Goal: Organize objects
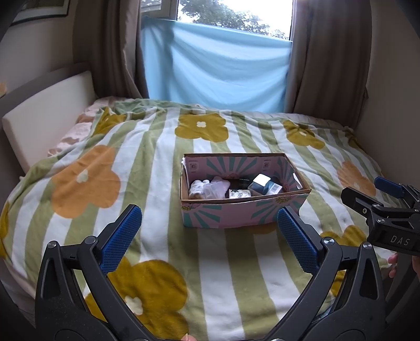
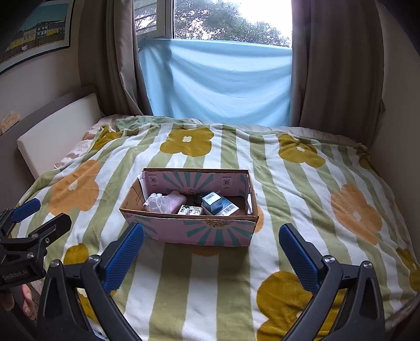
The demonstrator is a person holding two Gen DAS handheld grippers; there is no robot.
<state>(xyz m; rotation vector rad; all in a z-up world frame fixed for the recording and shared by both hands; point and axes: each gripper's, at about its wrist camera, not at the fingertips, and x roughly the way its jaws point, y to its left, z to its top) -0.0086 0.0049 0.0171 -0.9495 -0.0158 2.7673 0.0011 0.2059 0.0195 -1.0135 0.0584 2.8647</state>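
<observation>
light: daylight from window (image 2: pixel 231 18), blown out | room: dim, soft shadows | edges: fisheye curve, dark vignette

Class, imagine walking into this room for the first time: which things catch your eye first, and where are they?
A pink-and-teal cardboard box sits open mid-bed, holding small items including a blue carton. Under it spreads a green-striped blanket with big yellow and orange flowers. Behind the bed, a light blue sheet covers the lower window between brown curtains.

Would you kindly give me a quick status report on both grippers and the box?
Left gripper open, empty. Right gripper open, empty. Cardboard box on the blanket, open-topped, small items inside. Nothing between grippers and box.
</observation>
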